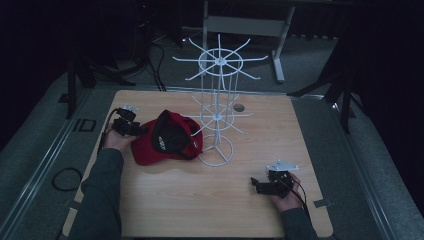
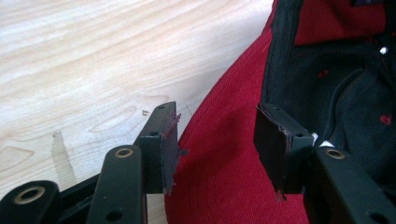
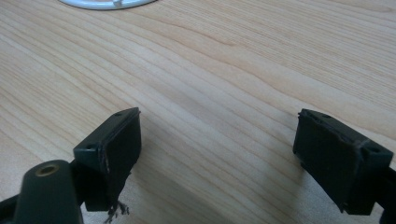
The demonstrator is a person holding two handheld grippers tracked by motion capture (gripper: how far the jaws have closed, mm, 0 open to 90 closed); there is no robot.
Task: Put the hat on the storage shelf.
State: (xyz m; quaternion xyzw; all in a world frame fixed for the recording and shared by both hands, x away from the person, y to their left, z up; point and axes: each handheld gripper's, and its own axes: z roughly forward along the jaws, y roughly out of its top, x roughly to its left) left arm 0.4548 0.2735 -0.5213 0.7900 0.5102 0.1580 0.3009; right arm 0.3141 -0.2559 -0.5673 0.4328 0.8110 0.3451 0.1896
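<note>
We find the red cap lying on the tabletop beside the wire rack — unhung. Left gripper fingers open, straddling its brim; right gripper open, empty — grasp and hanging remain.

Quick count of what's on the wooden table: one red baseball cap with a black lining, lying upside down, and one white wire display rack. That rack has two tiers of spoke hooks and one ring base. There's also one small round dark thing behind it, too small to identify. Two handheld grippers, the left gripper and the right gripper, each with two black jaws.
</note>
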